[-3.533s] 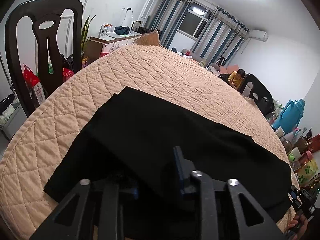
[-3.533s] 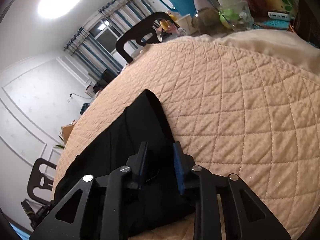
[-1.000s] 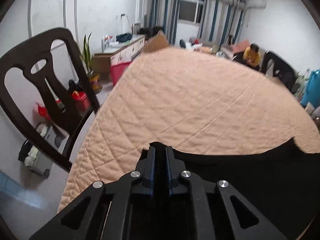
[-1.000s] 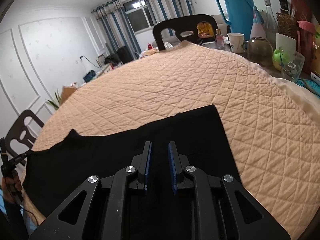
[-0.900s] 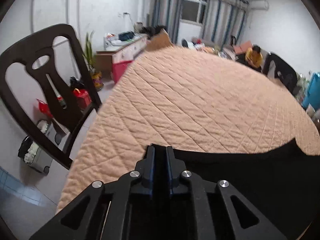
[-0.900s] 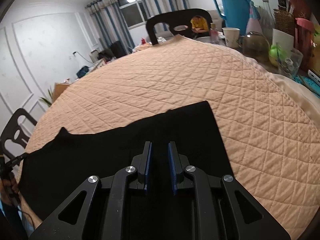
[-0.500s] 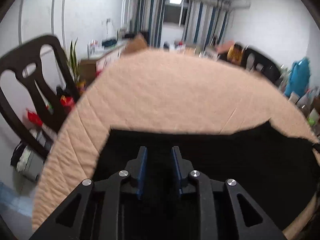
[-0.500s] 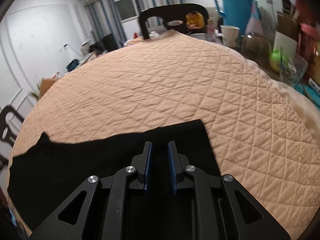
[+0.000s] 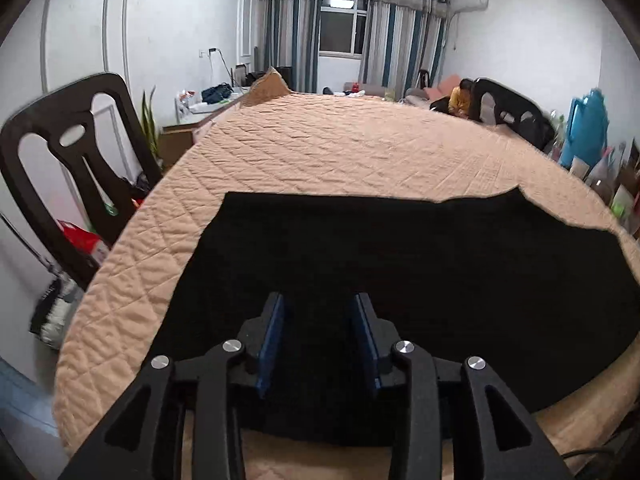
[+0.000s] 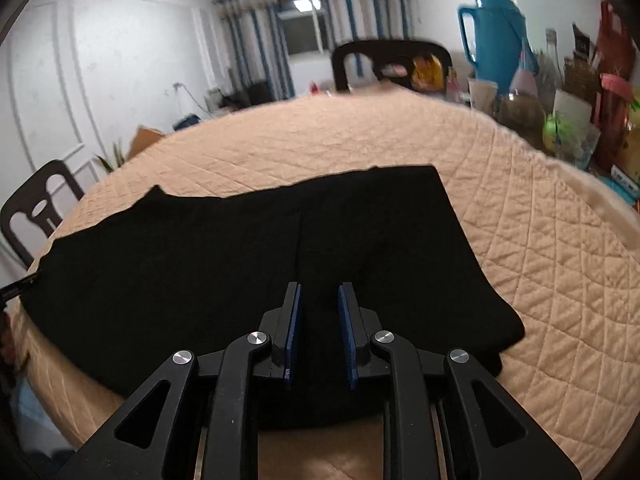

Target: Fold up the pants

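black pants lie flat, folded lengthwise, along the near edge of the quilted table cover. my left gripper and right gripper both hang above them, jaws apart, holding nothing; judged ready for the next fold.

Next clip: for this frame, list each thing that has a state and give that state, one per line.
Black pants: folded lengthwise, lying flat on the quilted tan table cover, ungripped.
Left gripper: open, fingers apart over the pants.
Right gripper: open, nothing between its fingers.
Blue thermos jug: upright, lid on.
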{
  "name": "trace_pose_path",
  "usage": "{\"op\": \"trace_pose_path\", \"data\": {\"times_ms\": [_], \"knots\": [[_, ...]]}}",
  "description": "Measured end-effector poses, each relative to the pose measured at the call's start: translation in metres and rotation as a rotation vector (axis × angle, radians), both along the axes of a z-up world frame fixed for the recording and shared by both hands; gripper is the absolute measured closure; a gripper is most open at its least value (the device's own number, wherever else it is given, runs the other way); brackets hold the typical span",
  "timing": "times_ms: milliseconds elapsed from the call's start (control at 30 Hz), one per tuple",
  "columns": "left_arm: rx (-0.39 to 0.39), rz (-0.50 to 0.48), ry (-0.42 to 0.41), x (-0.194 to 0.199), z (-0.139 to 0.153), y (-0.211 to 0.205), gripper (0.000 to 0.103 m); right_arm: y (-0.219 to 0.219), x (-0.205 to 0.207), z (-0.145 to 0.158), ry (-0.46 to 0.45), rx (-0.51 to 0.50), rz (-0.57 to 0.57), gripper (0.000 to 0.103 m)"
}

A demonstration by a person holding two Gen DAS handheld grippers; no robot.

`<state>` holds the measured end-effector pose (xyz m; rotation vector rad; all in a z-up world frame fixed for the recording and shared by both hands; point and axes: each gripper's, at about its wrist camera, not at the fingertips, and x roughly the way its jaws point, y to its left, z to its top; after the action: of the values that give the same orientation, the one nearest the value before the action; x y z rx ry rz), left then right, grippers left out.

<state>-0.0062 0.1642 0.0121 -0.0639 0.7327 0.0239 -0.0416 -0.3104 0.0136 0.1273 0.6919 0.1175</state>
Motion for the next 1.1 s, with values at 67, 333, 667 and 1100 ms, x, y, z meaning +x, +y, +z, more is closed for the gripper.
{"op": "trace_pose_path", "data": {"times_ms": [67,333,667,1100], "knots": [[-0.001,0.017,0.006,-0.001,0.003,-0.002,0.064,-0.002,0.003,0.004,0.023,0.014,-0.006,0.084],[-0.012,0.002,-0.005,-0.012,0.002,-0.021,0.064,0.041,-0.003,0.012,-0.03,-0.082,0.088,0.083],[-0.009,0.119,-0.028,-0.016,-0.004,0.012,0.062,-0.009,0.0,0.002,-0.015,0.006,-0.057,0.083],[-0.014,0.155,-0.035,-0.018,-0.004,0.026,0.062,-0.003,-0.001,0.003,-0.028,-0.022,-0.057,0.083]]}}
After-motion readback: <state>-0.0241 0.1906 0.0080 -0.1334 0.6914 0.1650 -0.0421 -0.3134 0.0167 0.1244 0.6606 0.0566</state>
